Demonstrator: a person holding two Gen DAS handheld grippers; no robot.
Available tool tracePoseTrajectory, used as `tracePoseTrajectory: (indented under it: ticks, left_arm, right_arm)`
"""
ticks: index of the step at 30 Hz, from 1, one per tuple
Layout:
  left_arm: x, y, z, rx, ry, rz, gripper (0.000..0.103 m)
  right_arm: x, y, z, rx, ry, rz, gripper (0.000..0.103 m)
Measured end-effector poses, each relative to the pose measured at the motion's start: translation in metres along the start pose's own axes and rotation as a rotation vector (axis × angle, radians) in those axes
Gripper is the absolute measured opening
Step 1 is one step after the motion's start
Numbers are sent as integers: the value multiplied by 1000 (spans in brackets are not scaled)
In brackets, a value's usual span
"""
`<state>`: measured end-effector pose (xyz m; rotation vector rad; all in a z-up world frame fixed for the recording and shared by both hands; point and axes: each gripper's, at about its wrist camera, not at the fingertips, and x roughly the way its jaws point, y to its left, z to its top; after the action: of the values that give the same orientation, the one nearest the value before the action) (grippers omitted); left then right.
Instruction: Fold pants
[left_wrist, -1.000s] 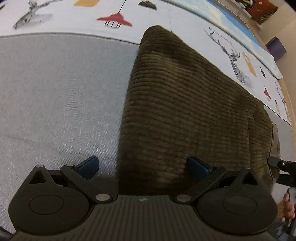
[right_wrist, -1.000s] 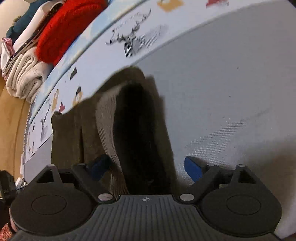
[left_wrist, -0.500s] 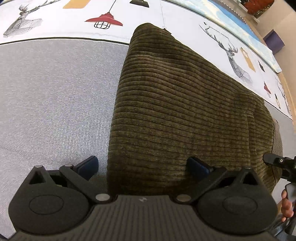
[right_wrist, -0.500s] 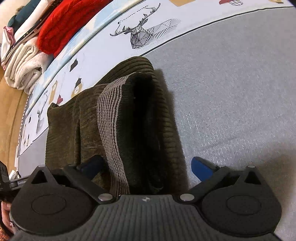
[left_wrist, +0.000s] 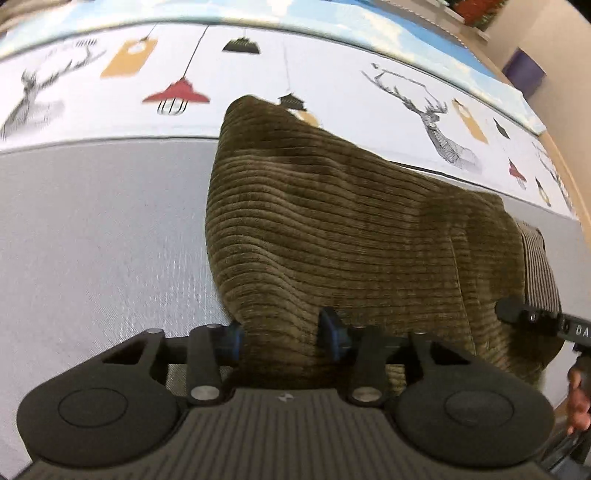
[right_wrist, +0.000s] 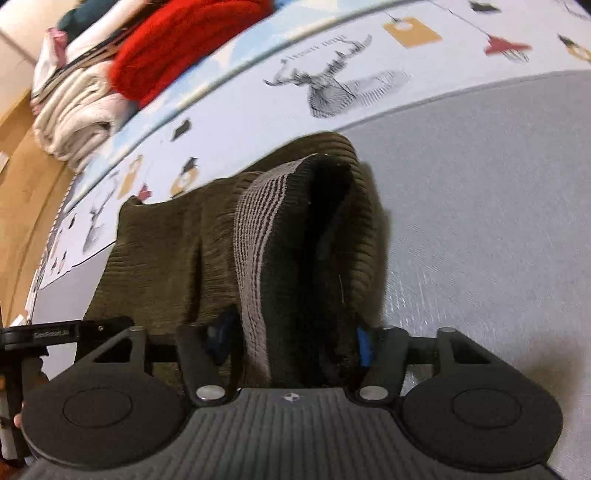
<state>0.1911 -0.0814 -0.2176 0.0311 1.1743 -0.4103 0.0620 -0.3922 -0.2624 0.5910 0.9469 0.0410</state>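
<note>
Olive corduroy pants (left_wrist: 351, 236) lie folded on the grey mat (left_wrist: 92, 240). My left gripper (left_wrist: 282, 336) is at their near left corner, its jaws closing with the bunched fabric pinched between the blue pads (left_wrist: 332, 332). In the right wrist view the pants (right_wrist: 166, 258) show their striped waistband lining (right_wrist: 258, 229) and dark inside. My right gripper (right_wrist: 291, 343) has its jaws closing around that waistband end, and the cloth fills the gap between the pads (right_wrist: 364, 347). Each gripper shows at the edge of the other's view: the right one (left_wrist: 532, 317), the left one (right_wrist: 55, 336).
A white strip printed with deer and lamps (left_wrist: 424, 110) borders the grey mat on the far side. Folded red and cream clothes (right_wrist: 122, 62) are stacked beyond it at the upper left. A purple box (left_wrist: 524, 72) stands on the wooden floor far right.
Both pairs of jaws went from wide apart to narrowed onto the pants' near edge. The fabric there is now gathered and slightly raised, and both views have tilted a little.
</note>
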Motion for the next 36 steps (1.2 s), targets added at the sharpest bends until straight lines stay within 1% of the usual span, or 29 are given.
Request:
tracePoseTrajectory:
  ticks: [4,7,11,15,19,27,28,29,31,32,33,34,36]
  left_arm:
    - [-1,-5,9,9,-20,4,37]
    - [2,-4,29,-2,-38,-12,36]
    - [20,-10,67,-1,-48,24,36]
    - [33,-5,107,-18,-75,41,35]
    - [49,-3,141,-8,-87,57,35]
    - [67,-6,164,17,-127,69,37]
    - [66,-5,163,13,-130,71,40]
    - [65,-6,161,10,-134,72,41]
    - [55,-8,149,24,-156,89,53]
    - [46,-10,141,43,-170,105,55]
    - [39,-11,133,72,-190,106,60]
    - [31,-12,124,103,-215,106,67]
    - [16,-18,103,162,-252,109,75]
  right_arm:
    - [1,10,10,-76,-48,-25,57]
    - [5,12,26,-72,-96,-34,56]
    - [25,16,62,-80,-154,-49,55]
    - [51,7,94,-40,-181,-25,55]
    - [68,3,115,-15,-210,-11,55]
    - [91,-4,142,13,-251,-2,56]
    - [93,-5,143,20,-254,-9,57]
    - [94,-5,143,29,-248,-21,62]
    - [89,-4,143,47,-224,-72,70]
    - [82,-2,143,44,-218,-102,72]
    - [70,3,142,22,-222,-128,72]
    - [55,9,139,-10,-241,-156,72]
    - [25,24,128,-94,-312,-208,73]
